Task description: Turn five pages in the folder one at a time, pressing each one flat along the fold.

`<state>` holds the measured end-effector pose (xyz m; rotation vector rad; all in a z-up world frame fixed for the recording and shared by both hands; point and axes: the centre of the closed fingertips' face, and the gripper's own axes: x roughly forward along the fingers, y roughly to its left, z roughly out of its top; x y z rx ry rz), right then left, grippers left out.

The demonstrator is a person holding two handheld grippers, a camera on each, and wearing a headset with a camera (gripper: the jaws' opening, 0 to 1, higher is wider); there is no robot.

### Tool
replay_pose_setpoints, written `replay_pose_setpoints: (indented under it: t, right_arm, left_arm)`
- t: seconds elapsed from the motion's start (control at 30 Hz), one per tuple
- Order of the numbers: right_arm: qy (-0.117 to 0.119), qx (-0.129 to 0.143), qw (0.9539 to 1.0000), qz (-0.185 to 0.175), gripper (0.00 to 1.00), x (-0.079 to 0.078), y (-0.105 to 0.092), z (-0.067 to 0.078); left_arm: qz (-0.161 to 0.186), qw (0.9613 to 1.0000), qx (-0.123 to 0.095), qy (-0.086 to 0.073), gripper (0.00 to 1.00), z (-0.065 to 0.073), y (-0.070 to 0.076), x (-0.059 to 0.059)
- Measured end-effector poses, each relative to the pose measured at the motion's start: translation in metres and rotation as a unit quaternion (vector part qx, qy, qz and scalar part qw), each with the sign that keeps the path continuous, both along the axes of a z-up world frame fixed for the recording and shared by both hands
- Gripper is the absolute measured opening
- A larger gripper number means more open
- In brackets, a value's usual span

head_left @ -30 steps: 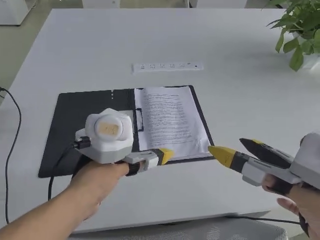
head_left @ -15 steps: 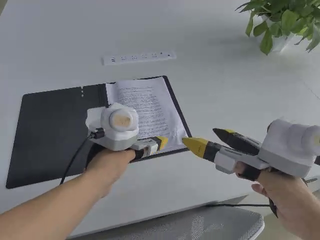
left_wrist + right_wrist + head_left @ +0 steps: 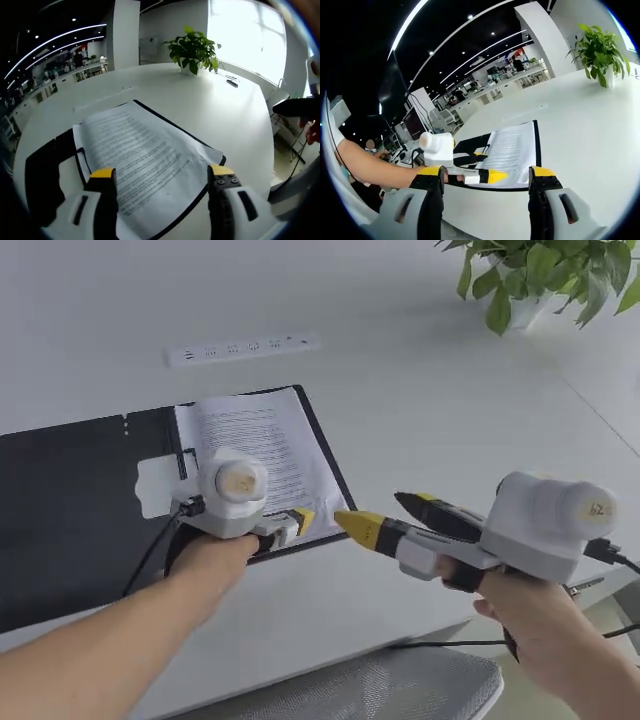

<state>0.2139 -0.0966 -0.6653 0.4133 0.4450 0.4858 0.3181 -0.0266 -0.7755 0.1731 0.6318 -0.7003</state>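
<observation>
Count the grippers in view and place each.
2. The left gripper is at the near edge of the folder, by the printed page; the right gripper is just right of it, over the table. None seems hidden.

On the one white table [image 3: 430,420]: one black folder [image 3: 70,490], open, with one printed page [image 3: 255,455] on top; the number of sheets beneath cannot be told. One power strip [image 3: 240,348]. One potted plant [image 3: 530,275]. Two grippers: left gripper [image 3: 300,520], right gripper [image 3: 375,512]. One grey mesh chair [image 3: 400,685].
</observation>
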Motion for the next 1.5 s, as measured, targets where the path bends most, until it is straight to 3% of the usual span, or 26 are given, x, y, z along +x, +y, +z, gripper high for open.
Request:
replay_pose_setpoints:
  t: [0.27, 0.33, 0.43, 0.5, 1.1, 1.2, 1.37, 1.5]
  right_arm:
    - [0.008, 0.007, 0.9999, -0.003, 0.66, 0.007, 0.002, -0.010]
    - [0.008, 0.006, 0.9999, -0.003, 0.66, 0.009, 0.002, -0.013]
    - [0.012, 0.009, 0.9999, -0.006, 0.66, 0.011, 0.003, -0.017]
    - [0.013, 0.012, 0.9998, -0.008, 0.66, 0.012, 0.002, -0.018]
    - [0.048, -0.001, 0.9986, -0.023, 0.54, 0.037, -0.002, -0.062]
    - [0.052, -0.001, 0.9983, -0.026, 0.53, 0.041, -0.003, -0.068]
    - [0.061, -0.007, 0.9977, -0.029, 0.52, 0.046, -0.005, -0.075]
    - [0.064, -0.009, 0.9974, -0.030, 0.51, 0.048, -0.006, -0.079]
  left_arm:
    - [-0.017, 0.9995, 0.016, -0.022, 0.69, -0.012, -0.013, 0.008]
    - [-0.019, 0.9995, 0.022, -0.016, 0.68, -0.018, -0.015, 0.007]
    - [-0.022, 0.9987, 0.046, -0.004, 0.65, -0.032, -0.011, 0.003]
    - [-0.025, 0.9984, 0.049, -0.014, 0.64, -0.032, -0.011, 0.004]
    - [-0.034, 0.9989, 0.029, -0.016, 0.48, -0.032, -0.015, 0.001]
    - [-0.038, 0.9988, 0.028, -0.015, 0.40, -0.032, -0.017, 0.000]
    - [-0.039, 0.9988, 0.024, -0.016, 0.36, -0.032, -0.018, -0.001]
    - [-0.039, 0.9985, 0.033, -0.021, 0.22, -0.031, -0.012, 0.004]
